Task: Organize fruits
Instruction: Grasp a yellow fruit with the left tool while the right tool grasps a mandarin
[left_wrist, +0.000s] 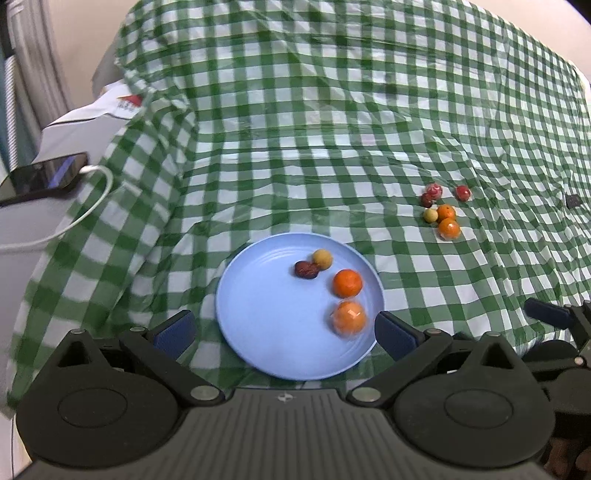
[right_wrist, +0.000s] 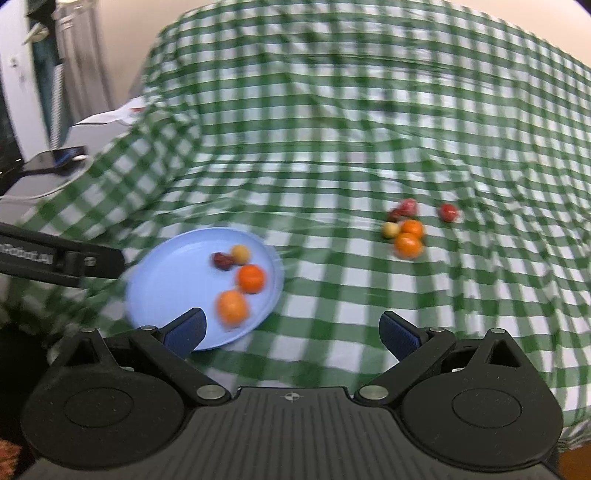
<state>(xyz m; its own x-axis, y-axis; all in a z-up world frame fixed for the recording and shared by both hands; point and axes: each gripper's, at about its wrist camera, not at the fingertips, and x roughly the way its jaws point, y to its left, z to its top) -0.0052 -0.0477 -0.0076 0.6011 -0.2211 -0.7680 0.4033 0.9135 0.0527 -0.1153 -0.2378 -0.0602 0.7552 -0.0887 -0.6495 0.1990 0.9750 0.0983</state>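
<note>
Left wrist view: the left gripper (left_wrist: 284, 332) gapes wide and empty over a blue plate (left_wrist: 258, 332) with four fruits; six more fruits (left_wrist: 441, 212) cluster at two o'clock. The right gripper (right_wrist: 291, 332) also gapes empty.

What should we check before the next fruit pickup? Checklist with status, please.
1. Left gripper open, nothing held: ok.
2. Right gripper open, nothing held: ok.
3. Plate has free space: ok, four fruits sit on its right half.
4. Loose fruits in view on the tablecloth: ok, six clustered.
5. Nearest orange free to grasp: not ok, touching neighbours.
6. Right view sharp: not ok, blurred.
</note>
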